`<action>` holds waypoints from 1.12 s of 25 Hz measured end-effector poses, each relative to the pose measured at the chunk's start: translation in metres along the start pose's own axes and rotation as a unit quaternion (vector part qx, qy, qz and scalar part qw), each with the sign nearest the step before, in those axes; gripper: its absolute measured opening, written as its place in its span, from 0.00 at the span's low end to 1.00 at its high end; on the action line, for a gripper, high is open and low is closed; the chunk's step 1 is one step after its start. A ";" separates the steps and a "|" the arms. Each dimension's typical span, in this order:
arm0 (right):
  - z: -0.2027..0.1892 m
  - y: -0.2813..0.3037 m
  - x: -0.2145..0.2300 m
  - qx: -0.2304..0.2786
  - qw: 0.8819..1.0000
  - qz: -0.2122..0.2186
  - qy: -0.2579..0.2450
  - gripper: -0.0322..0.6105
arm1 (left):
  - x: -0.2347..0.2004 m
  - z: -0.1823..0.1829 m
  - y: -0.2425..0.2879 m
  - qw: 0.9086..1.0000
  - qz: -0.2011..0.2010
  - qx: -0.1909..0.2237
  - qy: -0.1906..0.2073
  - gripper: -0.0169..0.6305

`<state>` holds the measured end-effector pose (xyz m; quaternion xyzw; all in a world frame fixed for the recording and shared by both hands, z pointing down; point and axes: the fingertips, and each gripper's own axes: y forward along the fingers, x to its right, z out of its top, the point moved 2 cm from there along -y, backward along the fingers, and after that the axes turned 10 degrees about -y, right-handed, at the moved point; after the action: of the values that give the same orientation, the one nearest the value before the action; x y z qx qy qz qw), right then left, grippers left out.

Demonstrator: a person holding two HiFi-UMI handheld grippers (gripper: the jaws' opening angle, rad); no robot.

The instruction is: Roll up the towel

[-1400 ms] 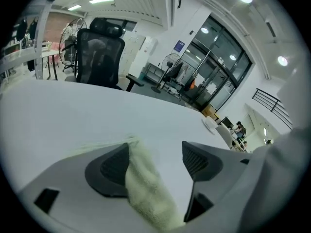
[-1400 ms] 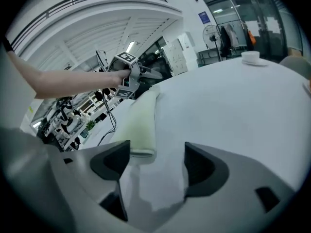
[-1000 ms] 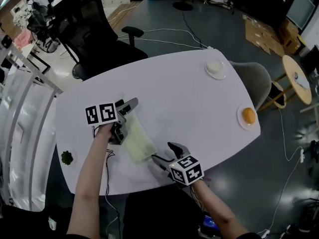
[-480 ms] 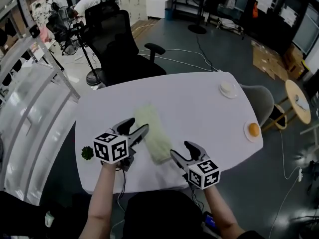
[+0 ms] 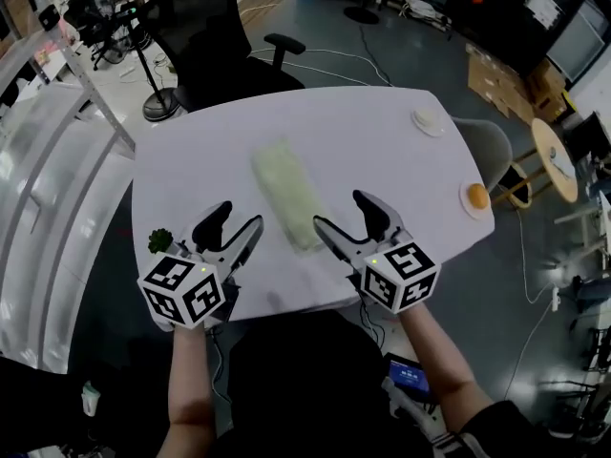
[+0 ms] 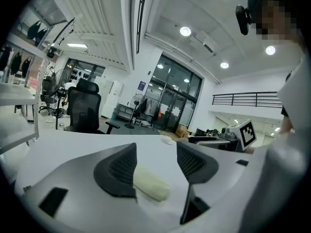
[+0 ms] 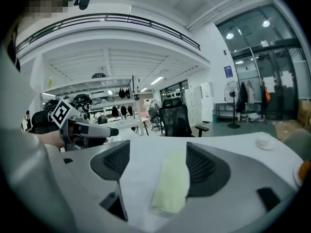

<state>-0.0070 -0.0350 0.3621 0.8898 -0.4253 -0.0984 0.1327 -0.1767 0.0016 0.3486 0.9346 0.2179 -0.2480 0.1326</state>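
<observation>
Towel (image 5: 286, 194) lies as a long pale-green roll mid-tabletop (image 5: 191, 151), running away from you. Nothing touches it.

Your left gripper (image 5: 239, 220) is at the near edge, left of the towel's near end and clear of it. Jaws are wide and have just been closing a bit, with nothing between the pads. In its own view the towel only shows further off, through the gap.

Your right gripper (image 5: 341, 212) is just right of the towel's near end, also not touching. Jaws are wide, have just been opening, and are empty. In its view the towel lies ahead, toward the right-hand jaw.

Both grippers point out across the tabletop, roughly level.

Other stuff:
- White dish (image 5: 428, 120) sits near the far right edge.
- Plate (image 5: 464, 198) at the right edge carries an orange thing (image 5: 477, 197).
- Small green thing (image 5: 158, 241) is at the left edge, near your left gripper.
- Black chair (image 5: 205, 36) stands beyond the tabletop.
</observation>
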 end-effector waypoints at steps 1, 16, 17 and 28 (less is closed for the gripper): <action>0.003 0.001 -0.003 0.001 1.000 -0.001 -0.011 0.62 | 0.000 -0.001 -0.004 1.000 0.000 0.004 0.000 0.45; -0.023 -0.002 0.003 -0.017 0.996 0.045 -0.073 0.06 | 0.005 -0.026 -0.026 0.995 0.080 0.054 0.019 0.05; -0.024 -0.001 0.006 -0.016 0.996 0.044 -0.075 0.06 | 0.004 -0.027 -0.024 0.995 0.082 0.054 0.019 0.05; -0.036 0.006 0.031 -0.023 0.995 0.038 -0.085 0.06 | 0.014 -0.038 0.014 0.996 0.071 0.037 0.049 0.05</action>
<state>0.0181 -0.0576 0.3958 0.8584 -0.4658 -0.1782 0.1199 -0.1437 0.0074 0.3755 0.9632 0.1474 -0.1994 0.1040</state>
